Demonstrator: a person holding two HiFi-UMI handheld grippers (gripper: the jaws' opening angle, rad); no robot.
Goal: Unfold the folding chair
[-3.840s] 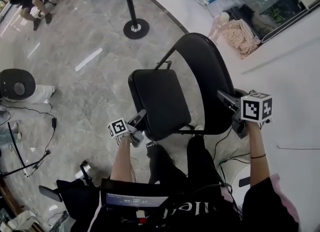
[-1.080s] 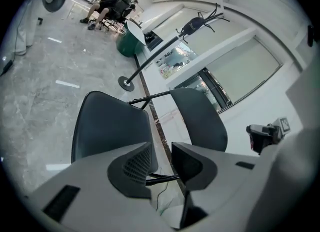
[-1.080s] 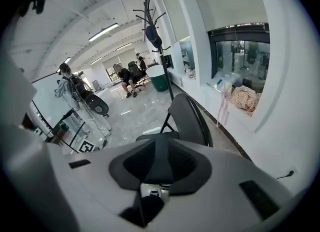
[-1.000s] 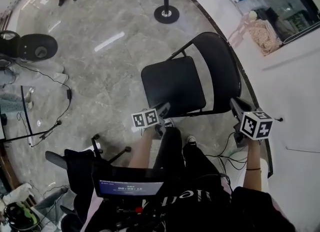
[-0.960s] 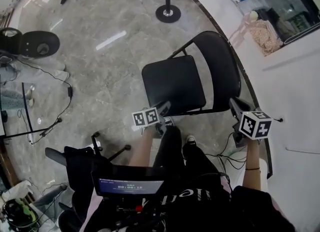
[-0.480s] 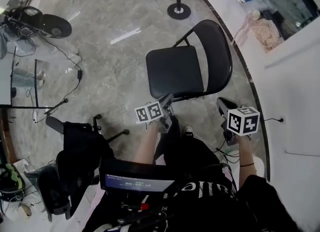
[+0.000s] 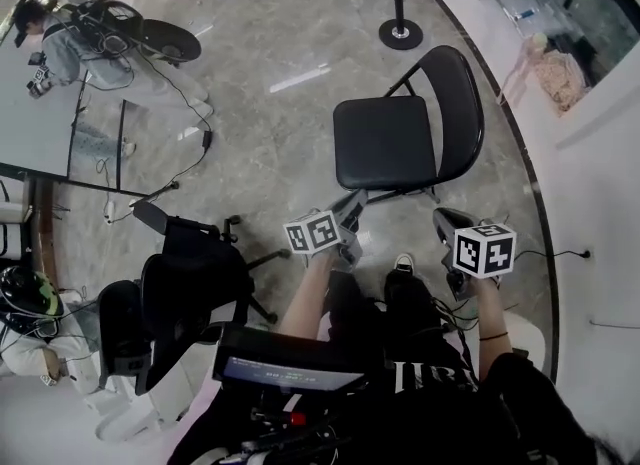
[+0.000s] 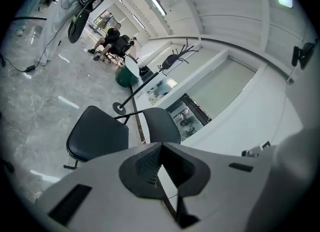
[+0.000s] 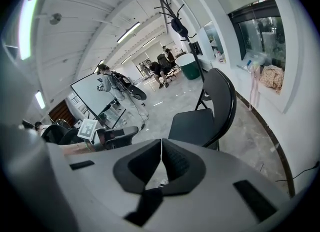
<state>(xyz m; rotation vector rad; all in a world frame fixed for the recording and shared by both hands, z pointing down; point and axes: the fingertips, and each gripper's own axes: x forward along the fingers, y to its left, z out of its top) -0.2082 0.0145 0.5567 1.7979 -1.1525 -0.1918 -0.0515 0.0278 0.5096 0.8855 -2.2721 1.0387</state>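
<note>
The folding chair (image 7: 383, 140) stands on the floor (image 7: 270, 103), close to the floor's right edge where the curved dark border runs along the white wall (image 7: 600, 183). Its seat (image 8: 97, 136) lies flat and its backrest (image 7: 455, 113) rises behind it, toward the wall. Judged from this, the chair is already open and the task looks complete. From above the leg braces are mostly covered by the seat, so whether the frame is fully locked cannot be confirmed.

The left gripper (image 7: 352, 203) is held just short of the seat's front edge and clear of it. Its fingers (image 8: 150, 163) are pressed together with nothing between them. The right gripper (image 7: 442, 221) is held near the chair's right rear leg, also apart from the frame, with its fingers (image 9: 175, 163) closed on nothing. Both tools appear to be empty because the chair stands by itself and needs no support.

The person's shoe (image 7: 403, 265) is on the floor between the two grippers, short of the chair. A stanchion (image 7: 400, 33) stands beyond the chair, well apart from it. A black office chair (image 7: 190, 273) sits toward the floor's left side, near the person and clear of the work.
</note>
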